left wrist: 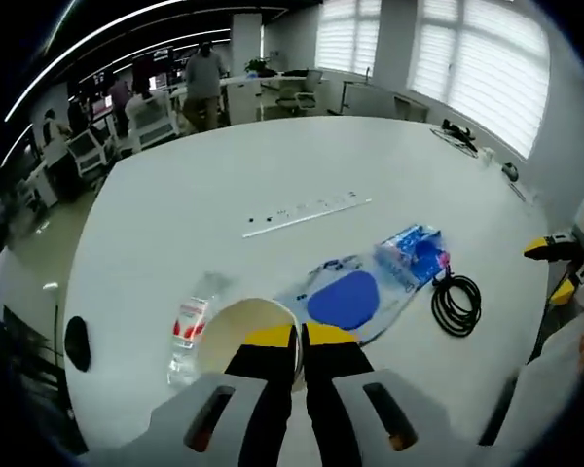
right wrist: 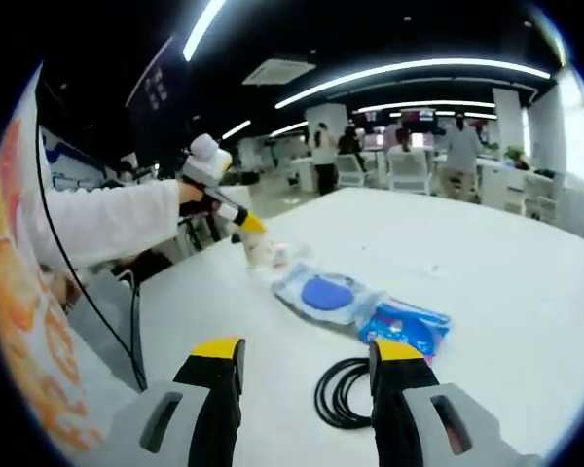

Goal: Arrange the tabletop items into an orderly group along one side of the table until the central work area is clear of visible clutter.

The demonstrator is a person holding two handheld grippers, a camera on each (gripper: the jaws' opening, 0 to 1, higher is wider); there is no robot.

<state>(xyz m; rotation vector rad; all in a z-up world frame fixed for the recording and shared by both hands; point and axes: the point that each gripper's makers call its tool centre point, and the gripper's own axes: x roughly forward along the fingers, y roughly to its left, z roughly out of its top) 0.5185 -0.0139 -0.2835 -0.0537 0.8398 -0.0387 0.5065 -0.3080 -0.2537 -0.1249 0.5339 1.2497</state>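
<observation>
Left gripper [left wrist: 300,339] clenches the rim of a cream paper cup [left wrist: 236,334]; right gripper [right wrist: 307,362] hangs released above a coiled black cable [right wrist: 343,392]. Clear plastic bottle [left wrist: 189,331], clear plastic pouch with blue disc [left wrist: 346,298] and blue packet [left wrist: 414,253] lie near the white table's [left wrist: 273,165] near edge, not yet grouped.

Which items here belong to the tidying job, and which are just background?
Job items:
paper cup, held in the left claw
plastic bottle
clear pouch
blue packet
coiled black cable

Background:
power strip set in the table
office chairs
people standing
</observation>
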